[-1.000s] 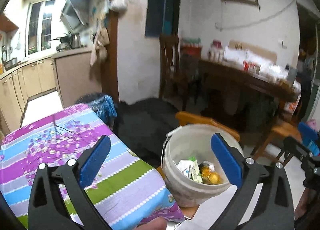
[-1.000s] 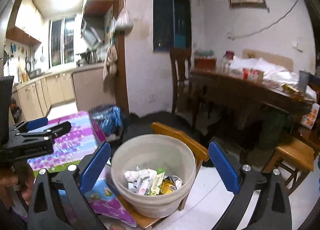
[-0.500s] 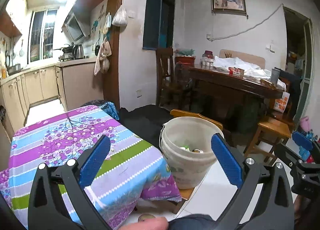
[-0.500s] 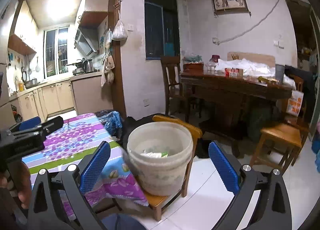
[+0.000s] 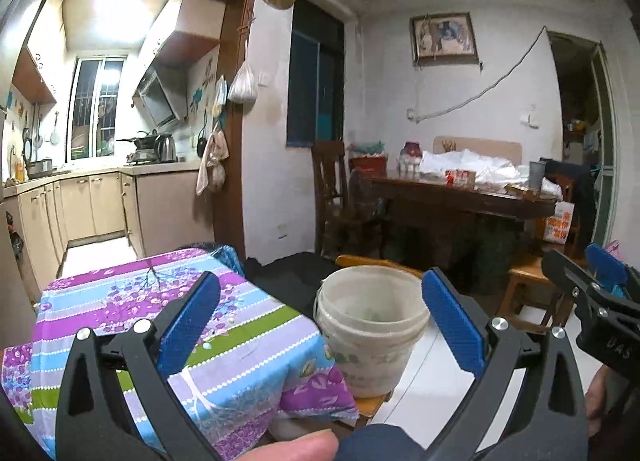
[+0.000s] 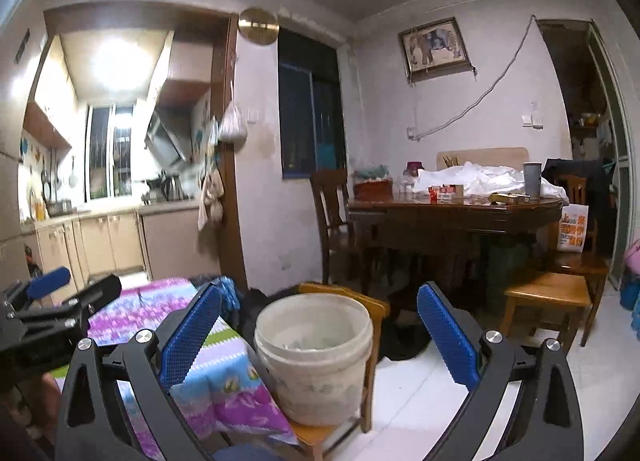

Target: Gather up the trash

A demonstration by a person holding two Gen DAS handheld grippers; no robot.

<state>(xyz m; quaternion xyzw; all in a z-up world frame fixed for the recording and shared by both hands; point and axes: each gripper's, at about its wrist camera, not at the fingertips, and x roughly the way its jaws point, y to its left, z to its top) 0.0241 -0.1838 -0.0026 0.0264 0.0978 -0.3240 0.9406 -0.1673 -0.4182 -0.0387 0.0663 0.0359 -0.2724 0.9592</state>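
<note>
A worktop (image 5: 132,301) under a striped purple, blue and green floral cloth (image 5: 240,345) stands just beside a low wooden stool (image 6: 320,435) on the pale floor (image 6: 424,393), which carries a whitish bucket (image 6: 316,365).

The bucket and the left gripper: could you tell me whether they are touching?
Apart: in the left wrist view the bucket stands beyond the open left gripper.

Off-white bucket (image 5: 370,325); purple-blue-green striped floral tablecloth (image 5: 160,325)
</note>
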